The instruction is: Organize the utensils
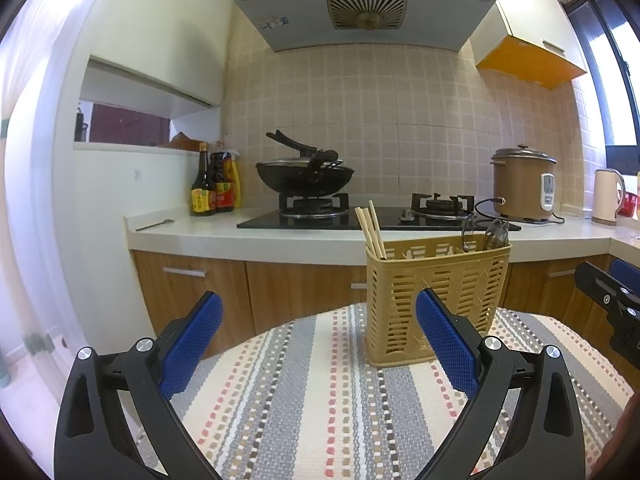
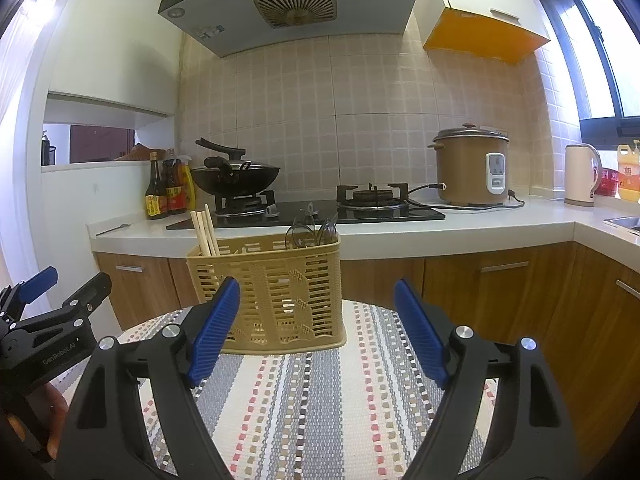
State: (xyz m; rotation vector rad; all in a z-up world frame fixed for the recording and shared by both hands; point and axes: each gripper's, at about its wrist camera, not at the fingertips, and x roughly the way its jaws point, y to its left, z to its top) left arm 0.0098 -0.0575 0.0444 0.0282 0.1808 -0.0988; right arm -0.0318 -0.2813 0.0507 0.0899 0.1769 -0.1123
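Closest to the lens are the blue finger pads: the left gripper is spread wide with nothing between its jaws, and the right gripper is spread too, also pinching nothing, both hovering over the striped woven cloth on the near surface. Using the tan slotted utensil basket as the landmark: it stands upright on that cloth, just past the fingertips, to the right of center for the left camera and left of center for the right one. In its left compartment lean the wooden chopsticks, three or four, hard to count exactly. In its right compartment are two dark spoon-like utensils, tops sticking out. Behind the basket runs the counter with a two-burner stove. Behind and left of the basket sit one black wok and three sauce bottles; one lone utensil lies further left. Behind and right: one rice cooker, one kettle.
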